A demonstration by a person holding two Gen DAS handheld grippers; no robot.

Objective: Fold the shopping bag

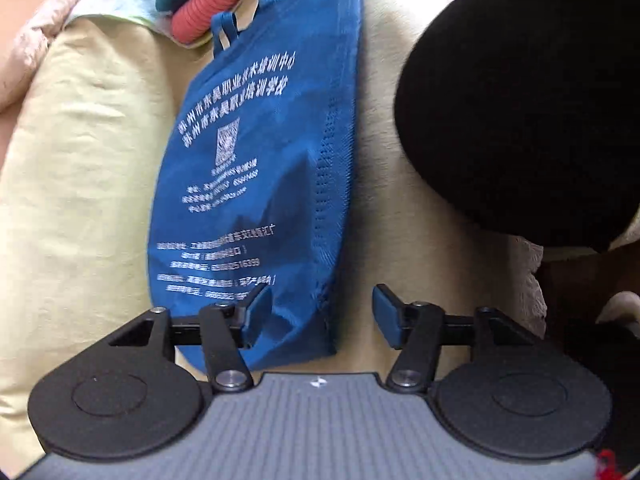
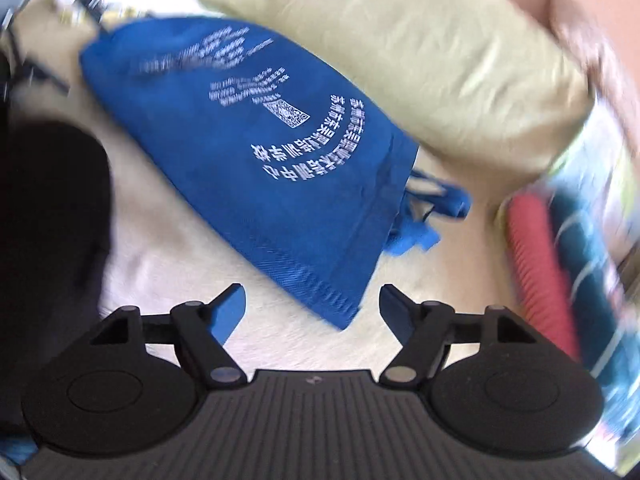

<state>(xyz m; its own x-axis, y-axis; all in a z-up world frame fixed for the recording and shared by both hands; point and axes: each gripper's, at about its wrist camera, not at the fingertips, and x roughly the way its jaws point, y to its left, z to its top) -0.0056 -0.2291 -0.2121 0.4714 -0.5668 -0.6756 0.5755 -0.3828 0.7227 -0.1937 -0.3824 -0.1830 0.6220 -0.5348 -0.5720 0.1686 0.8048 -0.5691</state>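
While the shopping bag [image 1: 256,168] lies flat, its long axis runs straight away from the left gripper [image 1: 320,316]. That gripper, jaws spread and empty, straddles the bag's bottom corner. The right gripper [image 2: 312,312], also spread, hovers just beside the bag's mouth corner.

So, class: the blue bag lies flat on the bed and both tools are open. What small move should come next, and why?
Probably lower the left tool onto the near bottom corner of the blue bag and close on it. Its jaws stand open around that corner, holding nothing; the right tool is open too, just short of the bag's other end, and the bag lies flat, unfolded.
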